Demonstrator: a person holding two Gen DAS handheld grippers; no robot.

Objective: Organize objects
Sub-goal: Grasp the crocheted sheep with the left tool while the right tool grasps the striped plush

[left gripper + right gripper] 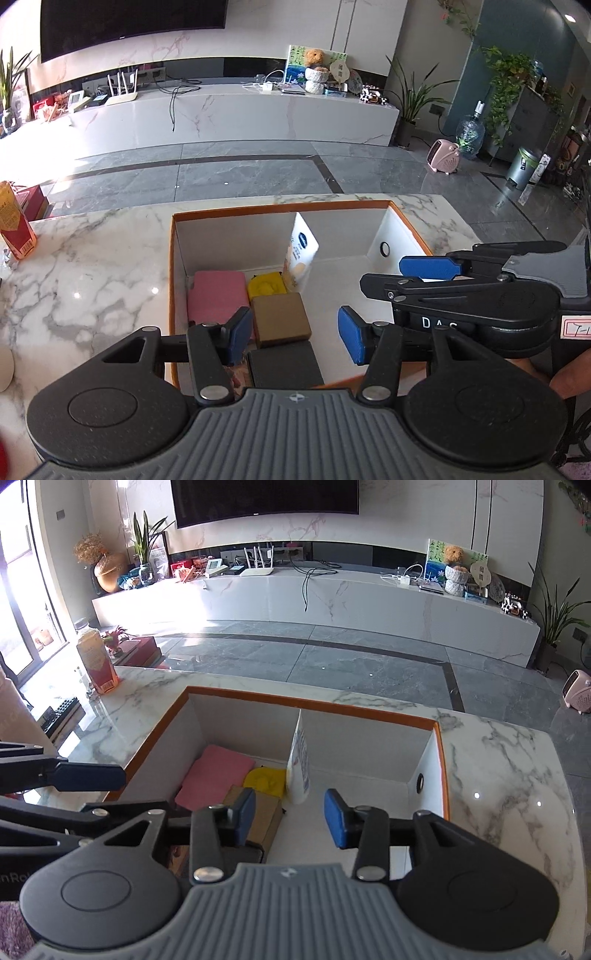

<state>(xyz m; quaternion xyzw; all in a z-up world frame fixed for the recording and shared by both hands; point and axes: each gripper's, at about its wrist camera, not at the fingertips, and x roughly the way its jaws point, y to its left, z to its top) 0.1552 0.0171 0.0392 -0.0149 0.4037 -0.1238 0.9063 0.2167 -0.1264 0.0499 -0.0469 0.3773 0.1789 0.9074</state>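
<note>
An orange-rimmed white box [173, 266] sits on the marble table. Its left side holds a pink block [216, 295], a yellow object [266, 282], a brown box [280, 319] and a black box [282, 363]. A white tube [301, 254] leans upright in the middle. My left gripper [295, 336] is open and empty above the brown and black boxes. My right gripper [290, 818] is open and empty over the box [441, 760], near the tube [299, 771]. The pink block [216, 775], yellow object [264, 781] and brown box [264, 814] also show there.
A red and orange carton [14, 225] stands at the table's left edge; it also shows in the right wrist view [98, 661]. The right gripper's body [480, 291] shows at the right of the left wrist view. A white rounded object [5, 367] lies at the far left.
</note>
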